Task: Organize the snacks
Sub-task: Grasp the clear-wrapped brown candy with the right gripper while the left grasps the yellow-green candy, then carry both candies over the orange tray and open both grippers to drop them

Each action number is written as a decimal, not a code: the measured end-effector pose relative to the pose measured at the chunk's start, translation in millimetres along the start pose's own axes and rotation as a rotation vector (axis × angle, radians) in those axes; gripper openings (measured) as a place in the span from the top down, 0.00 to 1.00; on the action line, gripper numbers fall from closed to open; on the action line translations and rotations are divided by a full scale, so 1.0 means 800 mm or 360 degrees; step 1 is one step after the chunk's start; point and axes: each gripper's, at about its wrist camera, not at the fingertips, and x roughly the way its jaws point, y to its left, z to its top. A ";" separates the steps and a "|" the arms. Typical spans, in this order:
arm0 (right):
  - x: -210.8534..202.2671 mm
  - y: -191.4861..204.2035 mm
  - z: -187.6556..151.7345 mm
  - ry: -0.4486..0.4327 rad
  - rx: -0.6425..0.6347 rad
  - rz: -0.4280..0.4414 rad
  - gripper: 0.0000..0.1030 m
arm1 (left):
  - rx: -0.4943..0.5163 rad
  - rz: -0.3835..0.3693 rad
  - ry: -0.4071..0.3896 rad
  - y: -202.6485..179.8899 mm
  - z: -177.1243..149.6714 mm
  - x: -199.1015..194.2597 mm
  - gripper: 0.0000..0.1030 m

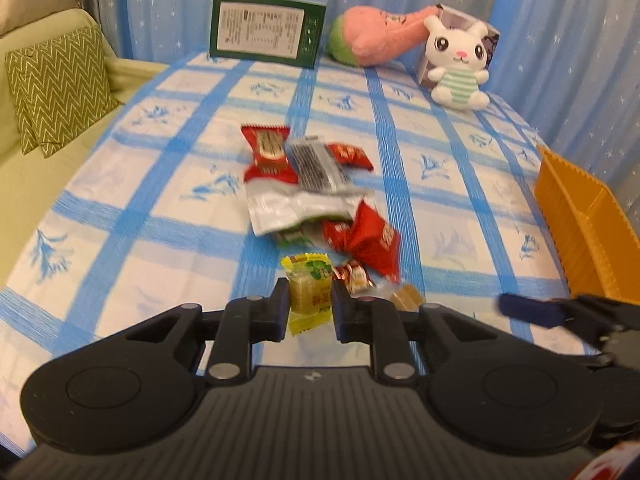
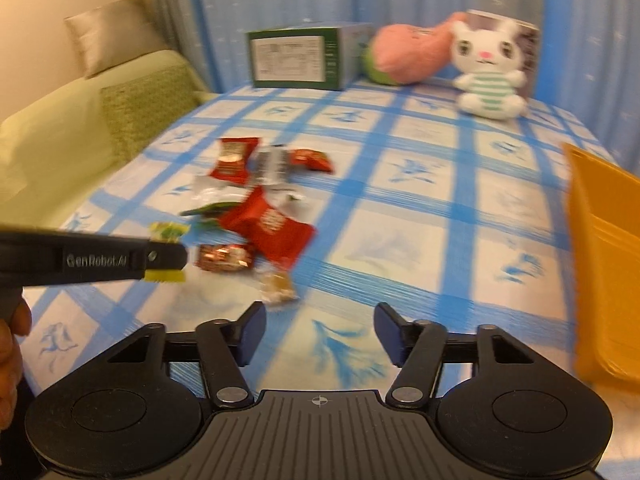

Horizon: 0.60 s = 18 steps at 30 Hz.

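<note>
My left gripper [image 1: 310,300] is shut on a yellow wrapped candy [image 1: 310,290] at the near edge of the snack pile; it also shows in the right wrist view [image 2: 166,256], entering from the left. The pile holds red packets [image 1: 370,240], a silver packet [image 1: 316,166], a small red-gold candy [image 1: 354,276] and a clear-wrapped amber candy [image 2: 278,286]. My right gripper [image 2: 320,332] is open and empty, low over the cloth to the right of the pile. An orange bin [image 2: 604,256] stands at the right edge.
A blue checked cloth [image 1: 160,208] covers the table. At the back stand a green box [image 1: 266,30], a pink plush [image 1: 376,34] and a white bunny plush [image 1: 458,62]. A green sofa with a cushion [image 1: 56,88] lies to the left.
</note>
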 end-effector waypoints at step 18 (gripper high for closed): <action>0.050 0.031 0.014 0.0096 -0.0149 -0.0015 0.79 | -0.0031 -0.0064 -0.0012 0.009 0.005 -0.014 0.81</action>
